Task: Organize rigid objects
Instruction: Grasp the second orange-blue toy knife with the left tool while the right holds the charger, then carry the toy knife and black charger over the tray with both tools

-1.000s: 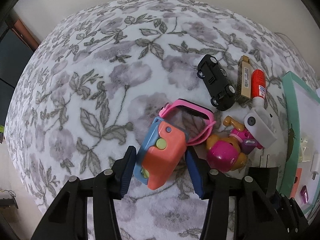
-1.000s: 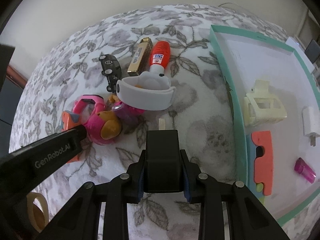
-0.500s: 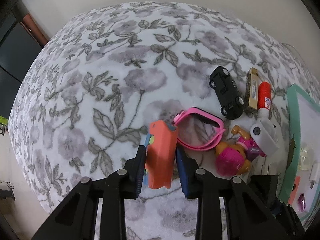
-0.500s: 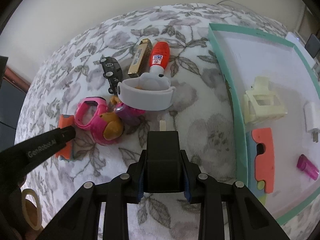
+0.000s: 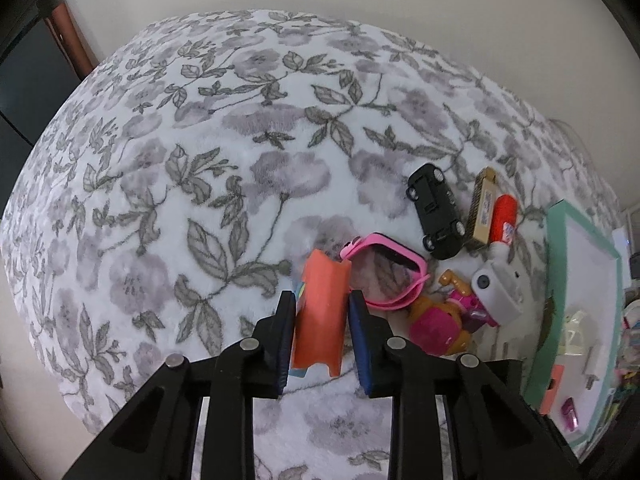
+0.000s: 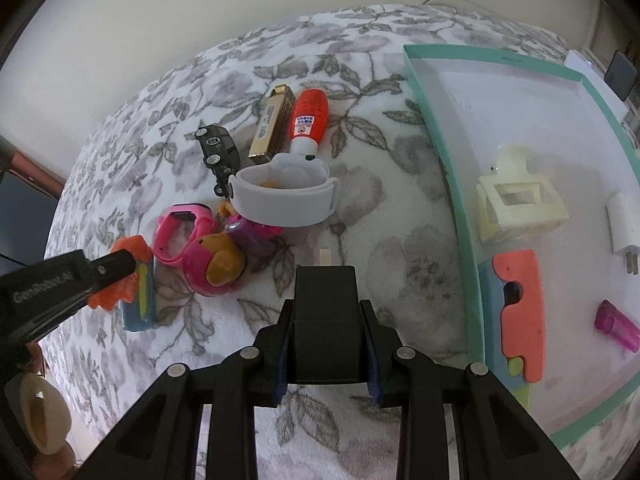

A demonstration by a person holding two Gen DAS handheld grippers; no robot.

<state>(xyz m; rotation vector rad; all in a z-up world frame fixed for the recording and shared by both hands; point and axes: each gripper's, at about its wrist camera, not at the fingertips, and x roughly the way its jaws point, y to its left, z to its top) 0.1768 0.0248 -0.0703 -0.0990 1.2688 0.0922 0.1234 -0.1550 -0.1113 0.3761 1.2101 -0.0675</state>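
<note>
So far four pieces lie in the teal tray (image 6: 440,152), while six stay on the floral blanket (image 5: 200,160). The left gripper (image 5: 322,322), having just closed, pinches the orange toy (image 5: 320,312); the right gripper (image 6: 326,338) clamps a black block (image 6: 326,320).

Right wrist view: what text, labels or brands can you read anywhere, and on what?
"GenRobot.AI": white lettering on the arm of the left tongs, blurred here and only roughly legible.
Red bottle: white label with print and a round sign, too small to read.
Gold box: label with fine print, unreadable.
Nothing else legible.
</note>
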